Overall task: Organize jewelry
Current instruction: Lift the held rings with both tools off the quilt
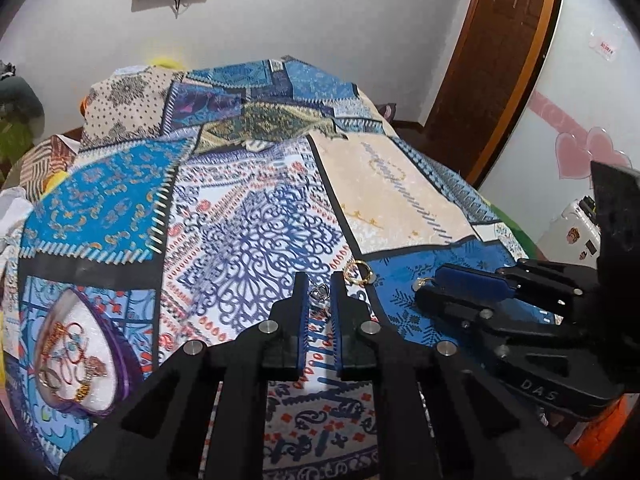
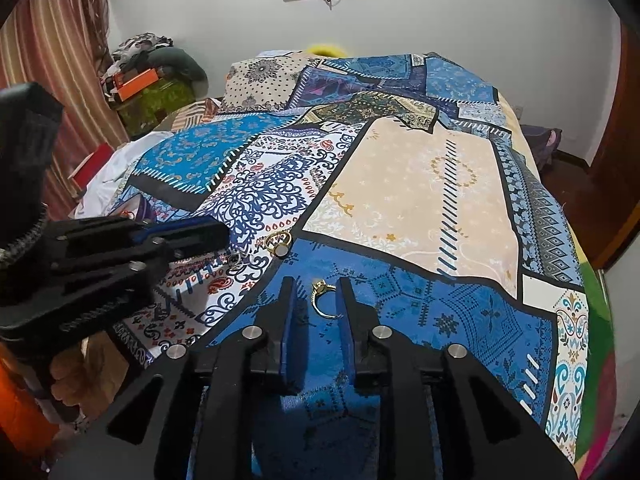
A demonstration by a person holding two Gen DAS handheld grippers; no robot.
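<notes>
My left gripper [image 1: 319, 285] is open, its jaws on either side of a small silver ring [image 1: 321, 292] that lies on the patterned bedspread [image 1: 240, 220]. A gold ring [image 1: 357, 272] lies just beyond its right finger. My right gripper [image 2: 317, 292] is open around a gold ring with a stone [image 2: 323, 298] on the blue patch of the bedspread [image 2: 400, 200]. The right gripper [image 1: 430, 286] shows at the right of the left wrist view, and the left gripper [image 2: 224, 236] at the left of the right wrist view. A heart-shaped purple-rimmed tray [image 1: 76, 356] holds several rings.
The bed fills both views. The gold ring [image 2: 278, 244] and the silver ring [image 2: 236, 260] lie between the two grippers. A wooden door [image 1: 492, 60] stands at the right. Clothes and boxes [image 2: 148, 76] are piled by a striped curtain [image 2: 48, 40].
</notes>
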